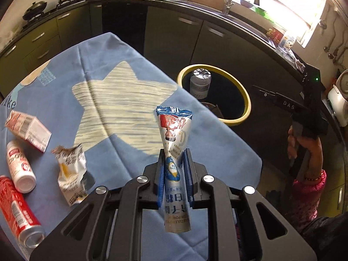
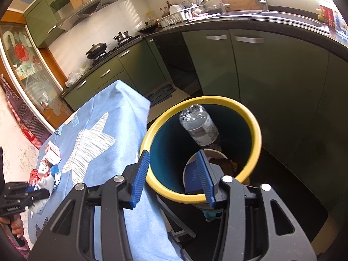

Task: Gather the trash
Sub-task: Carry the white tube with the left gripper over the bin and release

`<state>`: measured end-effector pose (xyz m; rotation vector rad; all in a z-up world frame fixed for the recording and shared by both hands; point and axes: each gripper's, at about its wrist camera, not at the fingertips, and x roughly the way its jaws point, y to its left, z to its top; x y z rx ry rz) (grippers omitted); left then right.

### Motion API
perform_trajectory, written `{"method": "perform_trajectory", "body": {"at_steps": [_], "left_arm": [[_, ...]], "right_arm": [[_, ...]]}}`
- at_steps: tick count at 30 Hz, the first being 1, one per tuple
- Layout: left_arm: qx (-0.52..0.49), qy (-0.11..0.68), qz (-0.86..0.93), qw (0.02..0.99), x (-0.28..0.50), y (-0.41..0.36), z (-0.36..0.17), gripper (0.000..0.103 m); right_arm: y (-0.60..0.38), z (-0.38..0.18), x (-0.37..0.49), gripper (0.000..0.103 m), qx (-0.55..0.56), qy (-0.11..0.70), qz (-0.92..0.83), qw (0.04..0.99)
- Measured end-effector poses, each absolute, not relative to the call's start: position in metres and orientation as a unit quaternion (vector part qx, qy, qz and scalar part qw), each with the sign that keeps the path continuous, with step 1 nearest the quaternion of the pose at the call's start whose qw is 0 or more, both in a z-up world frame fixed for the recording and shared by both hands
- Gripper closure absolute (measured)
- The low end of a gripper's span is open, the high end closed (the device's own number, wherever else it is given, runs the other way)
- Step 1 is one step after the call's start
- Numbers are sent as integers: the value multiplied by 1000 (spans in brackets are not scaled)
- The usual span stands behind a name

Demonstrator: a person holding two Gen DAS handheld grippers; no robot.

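At the far left of the blue star-print tablecloth (image 1: 121,69), seen from the left wrist, four pieces of trash lie close together: a red can (image 1: 18,212) at the edge, a white bottle with red print (image 1: 20,166) beside it, a small red-and-white carton (image 1: 28,128) behind them, and a crumpled white wrapper (image 1: 70,174) a little toward the middle. Further right, the left gripper (image 1: 174,165) has its blue pads pressed onto a blue-and-white sachet (image 1: 174,143), which sticks up between the fingers, held above the cloth near the table's right-hand edge. Right of the table, on the floor, stands the yellow-rimmed bin (image 1: 245,102); it already holds a clear plastic bottle (image 2: 199,127) and a paper cup (image 2: 191,174). Furthest right, the right gripper (image 2: 176,174) hangs over the bin's mouth with its fingers spread wide and nothing between them.

The step in hand looks like the carry: the sachet is gripped but not yet over the bin. The next move calls for swinging the left gripper rightward past the table edge until the sachet is above the opening, then spreading the fingers. The thin film may cling to a pad, so a wide release would help. The free right gripper could go for the table pieces meanwhile
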<state>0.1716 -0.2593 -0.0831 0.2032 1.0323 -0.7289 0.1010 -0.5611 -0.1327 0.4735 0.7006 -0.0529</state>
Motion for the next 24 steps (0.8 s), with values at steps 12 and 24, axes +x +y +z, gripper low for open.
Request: {"method": "perform_trajectory", "body": {"at_steps": [12, 24], "left_arm": [[145, 494, -394, 761, 227, -413, -97, 86], [130, 494, -363, 779, 268, -458, -113, 39]], "right_arm": [[-610, -144, 81, 60, 267, 331, -52, 903], [-625, -158, 82, 58, 285, 340, -50, 895]]}}
